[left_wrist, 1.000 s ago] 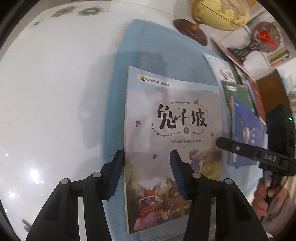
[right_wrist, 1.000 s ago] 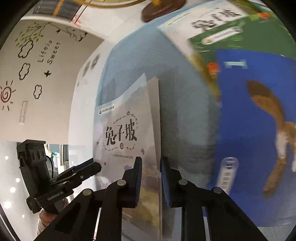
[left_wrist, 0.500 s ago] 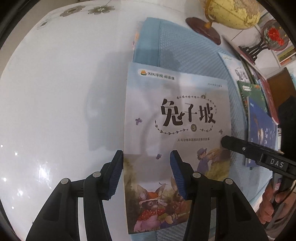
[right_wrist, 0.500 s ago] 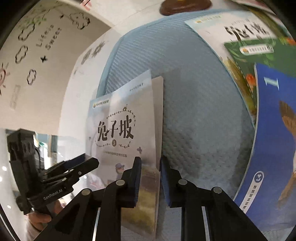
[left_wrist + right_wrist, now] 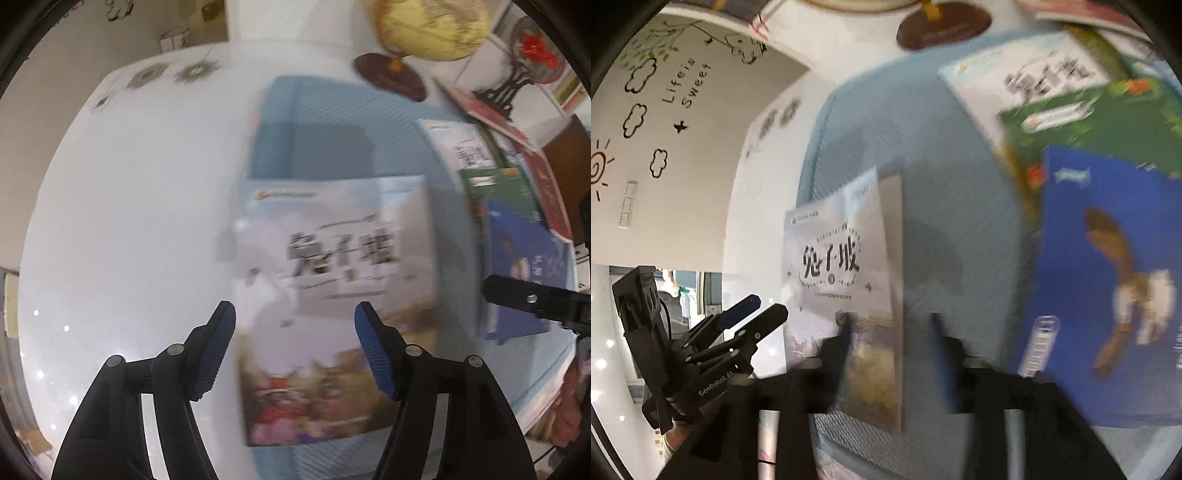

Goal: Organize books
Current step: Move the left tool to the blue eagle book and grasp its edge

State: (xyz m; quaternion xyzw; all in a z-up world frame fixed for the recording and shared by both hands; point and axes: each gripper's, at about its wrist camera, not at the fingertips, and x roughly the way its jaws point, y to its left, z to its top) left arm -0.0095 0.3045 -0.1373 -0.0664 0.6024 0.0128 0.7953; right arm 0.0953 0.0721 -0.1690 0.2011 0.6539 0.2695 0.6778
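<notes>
A pale picture book (image 5: 332, 258) with black title characters lies on the blue mat (image 5: 332, 140), blurred by motion. My left gripper (image 5: 295, 332) hangs above the book's near left part. Its jaws are opening and the blue pads (image 5: 218, 347) stand wide apart, clear of the cover. In the right wrist view the same book (image 5: 842, 258) lies below my right gripper (image 5: 890, 332). Those jaws are also opening, with the book's right edge showing between the blurred fingers and nothing pressed. The left gripper (image 5: 767, 306) shows at the lower left there, and the right gripper's finger (image 5: 532, 299) shows at the right edge of the left wrist view.
Overlapping books lie on the mat's right side: a white one (image 5: 1027, 74), a green one (image 5: 1100, 122) and a blue one (image 5: 1108, 277). A globe on a dark round base (image 5: 391, 77) and a red fan ornament (image 5: 535, 48) stand behind. The glossy white table (image 5: 129, 221) stretches left.
Both grippers have opened wide and lifted away from the picture book, which they held before. The book now lies loose on the mat and looks smaller and blurred.
</notes>
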